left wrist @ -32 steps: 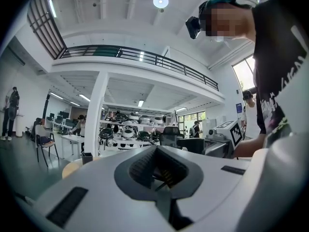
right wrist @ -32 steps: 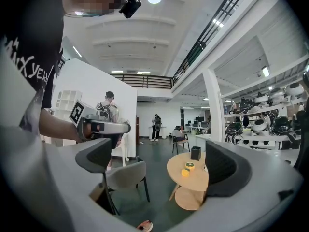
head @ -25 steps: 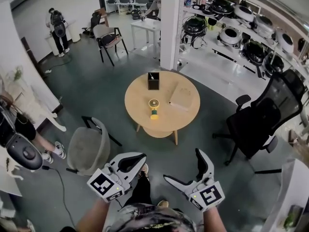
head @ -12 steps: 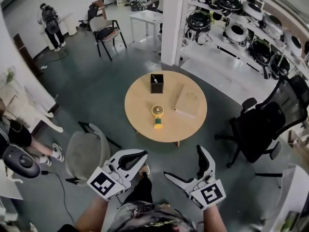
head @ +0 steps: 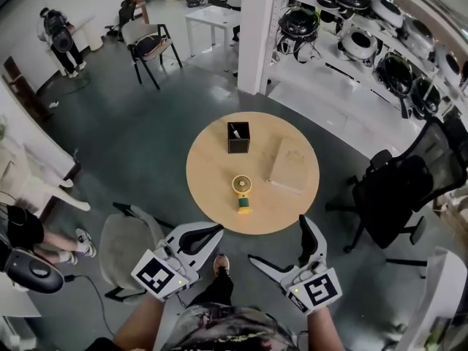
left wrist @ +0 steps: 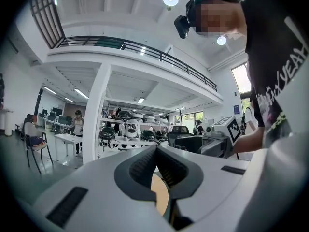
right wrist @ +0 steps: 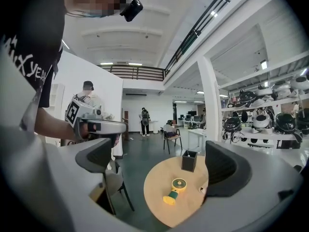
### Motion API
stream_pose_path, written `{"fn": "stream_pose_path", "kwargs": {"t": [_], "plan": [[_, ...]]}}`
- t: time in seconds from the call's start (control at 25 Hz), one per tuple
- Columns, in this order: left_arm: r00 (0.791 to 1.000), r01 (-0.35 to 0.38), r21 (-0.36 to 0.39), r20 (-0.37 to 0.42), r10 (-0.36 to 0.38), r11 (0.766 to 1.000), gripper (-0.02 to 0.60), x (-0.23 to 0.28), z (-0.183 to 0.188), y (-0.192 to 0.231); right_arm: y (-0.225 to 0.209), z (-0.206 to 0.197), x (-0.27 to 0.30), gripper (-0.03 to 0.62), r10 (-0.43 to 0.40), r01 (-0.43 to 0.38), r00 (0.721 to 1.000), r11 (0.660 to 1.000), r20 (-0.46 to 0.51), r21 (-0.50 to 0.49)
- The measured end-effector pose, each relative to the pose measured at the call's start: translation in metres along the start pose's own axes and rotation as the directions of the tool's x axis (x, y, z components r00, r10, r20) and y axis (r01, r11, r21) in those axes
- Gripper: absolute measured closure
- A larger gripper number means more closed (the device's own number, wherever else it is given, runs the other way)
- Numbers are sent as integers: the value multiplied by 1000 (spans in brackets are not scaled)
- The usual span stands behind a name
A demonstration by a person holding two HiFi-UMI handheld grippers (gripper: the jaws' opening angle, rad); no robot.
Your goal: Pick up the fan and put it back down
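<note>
The small yellow fan (head: pixel 242 191) lies on its side on the round wooden table (head: pixel 212 174), near the table's front edge. In the right gripper view the fan (right wrist: pixel 175 189) shows between the jaws, still far ahead. Both grippers hover in front of the table, well short of it. My left gripper (head: pixel 199 238) is shut with nothing in it; in the left gripper view its pads (left wrist: pixel 145 164) meet at the tips and a strip of table (left wrist: pixel 161 200) shows below. My right gripper (head: pixel 285 248) stands wide open and empty, as its own view (right wrist: pixel 163 166) confirms.
On the table stand a black open box (head: pixel 238 137) and a flat cardboard box (head: pixel 288 165). A grey chair (head: pixel 130 243) stands left of the grippers, a black office chair (head: pixel 398 193) to the right. A white pillar (head: pixel 256 31) and shelves of gear (head: pixel 365 28) lie beyond.
The table has drawn nearer and lower in the head view as the person walks toward it. Both grippers keep their pose, left shut and right open.
</note>
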State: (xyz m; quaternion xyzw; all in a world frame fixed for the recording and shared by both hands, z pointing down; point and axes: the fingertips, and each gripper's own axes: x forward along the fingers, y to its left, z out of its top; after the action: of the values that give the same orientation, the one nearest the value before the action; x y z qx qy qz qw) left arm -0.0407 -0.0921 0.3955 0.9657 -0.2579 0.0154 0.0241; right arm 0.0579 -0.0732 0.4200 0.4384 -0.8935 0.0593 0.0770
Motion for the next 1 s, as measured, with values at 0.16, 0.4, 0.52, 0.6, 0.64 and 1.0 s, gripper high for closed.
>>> {"fn": "stream_pose_path", "kwargs": {"t": [0.16,0.4,0.52,0.6,0.64,1.0], "plan": [[1000,27,-16,-10,-27,999,569,7,-2,29,-11,7,28,8,-27,27,1000,1000,-12,3],[999,54,-56,-6,-54,997,569,13,-2,65,-21,13,65,8,-59,60,998,998,-35,5],[998,68,-55,2,-68,996,569,16,-2,77,-25,16,76,8,-76,77,996,997,-41,11],[998,70,-58,7,-70,996,569,18,-3,84,-28,15,83,8,-82,82,995,997,-49,12],[998,70,-61,6,-70,996,569,18,-4,86,-28,15,86,8,-82,83,995,996,-52,12],[999,48,-67,-2,-48,997,569,36,-10,99,-45,15,100,8,-62,62,997,998,-45,3]]}}
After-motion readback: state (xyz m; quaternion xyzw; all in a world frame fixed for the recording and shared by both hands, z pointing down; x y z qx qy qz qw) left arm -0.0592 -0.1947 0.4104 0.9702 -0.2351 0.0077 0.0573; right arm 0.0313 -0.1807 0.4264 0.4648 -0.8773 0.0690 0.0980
